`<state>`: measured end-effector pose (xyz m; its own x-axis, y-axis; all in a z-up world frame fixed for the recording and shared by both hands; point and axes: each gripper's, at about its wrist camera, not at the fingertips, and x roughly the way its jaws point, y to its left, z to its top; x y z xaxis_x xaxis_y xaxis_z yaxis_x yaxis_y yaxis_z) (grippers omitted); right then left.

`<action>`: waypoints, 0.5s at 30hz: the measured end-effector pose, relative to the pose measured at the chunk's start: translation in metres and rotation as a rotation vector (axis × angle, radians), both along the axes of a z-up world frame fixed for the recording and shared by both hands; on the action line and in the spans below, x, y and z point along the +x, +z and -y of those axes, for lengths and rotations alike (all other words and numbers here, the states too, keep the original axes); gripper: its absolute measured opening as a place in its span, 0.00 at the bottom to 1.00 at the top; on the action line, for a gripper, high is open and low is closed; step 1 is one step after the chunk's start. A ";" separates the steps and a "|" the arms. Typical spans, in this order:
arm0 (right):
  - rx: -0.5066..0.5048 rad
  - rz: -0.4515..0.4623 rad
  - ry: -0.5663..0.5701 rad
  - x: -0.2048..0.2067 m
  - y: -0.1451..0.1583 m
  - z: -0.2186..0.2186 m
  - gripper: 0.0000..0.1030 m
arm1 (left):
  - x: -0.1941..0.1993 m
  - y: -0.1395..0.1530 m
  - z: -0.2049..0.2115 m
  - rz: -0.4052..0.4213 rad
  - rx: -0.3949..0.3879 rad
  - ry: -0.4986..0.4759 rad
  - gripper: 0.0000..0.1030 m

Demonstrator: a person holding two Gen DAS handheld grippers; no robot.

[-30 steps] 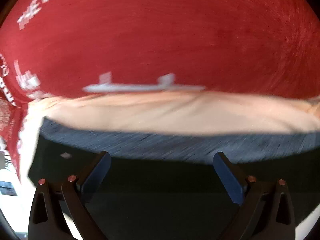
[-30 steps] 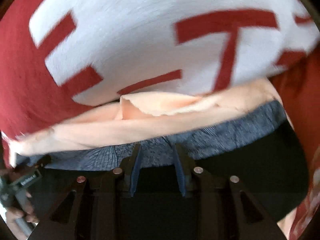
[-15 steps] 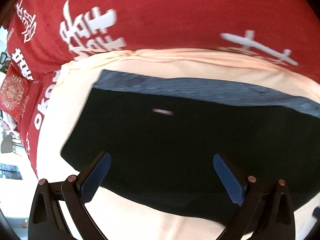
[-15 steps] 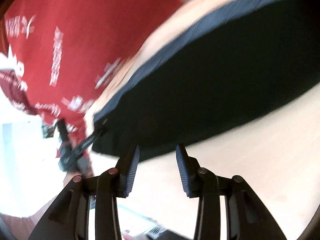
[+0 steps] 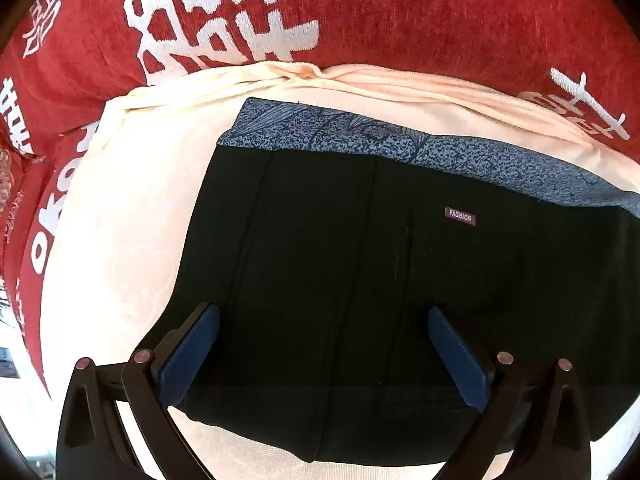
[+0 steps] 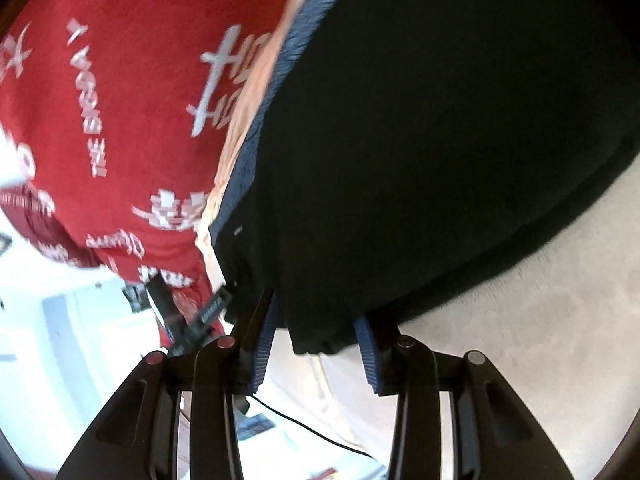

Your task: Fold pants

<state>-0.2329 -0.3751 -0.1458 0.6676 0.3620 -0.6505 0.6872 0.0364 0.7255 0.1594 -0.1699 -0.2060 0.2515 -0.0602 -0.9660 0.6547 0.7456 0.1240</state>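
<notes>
1. The left hand-held gripper (image 5: 320,354) hovers with its jaws spread wide and nothing between them, directly over the black pants (image 5: 380,280).
2. The right hand-held gripper (image 6: 316,344) has its jaws at a narrower gap, and a corner of the pants' edge hangs between the pads. Whether they are pinching it I cannot tell, as the picture is blurred.
3. From the left hand-held gripper the pants lie straight ahead and below, folded into a flat block. Its long axis runs left to right, with the blue patterned waistband (image 5: 400,144) on the far side. The right hand-held gripper is at a near corner, so it looks nearer to taking hold.
4. The pants rest on a cream sheet (image 5: 132,208), not a desk.
5. Beyond it sit red cushions with white lettering (image 5: 360,20).
</notes>
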 end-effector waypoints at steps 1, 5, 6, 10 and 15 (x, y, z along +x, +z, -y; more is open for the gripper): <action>0.004 -0.021 -0.010 0.005 0.001 0.002 0.12 | 0.000 0.000 -0.001 -0.003 -0.005 -0.002 1.00; -0.164 -0.088 0.093 0.014 0.039 -0.002 0.09 | 0.002 -0.001 -0.006 0.008 -0.020 -0.019 1.00; -0.193 -0.119 0.111 0.011 0.041 -0.008 0.08 | 0.001 -0.001 -0.007 0.011 -0.019 -0.021 1.00; -0.194 -0.189 0.094 -0.005 0.021 -0.019 0.08 | -0.004 0.010 -0.001 0.017 0.033 -0.013 1.00; -0.257 -0.268 0.190 -0.015 0.049 -0.009 0.21 | -0.043 0.049 0.015 0.010 -0.034 -0.088 1.00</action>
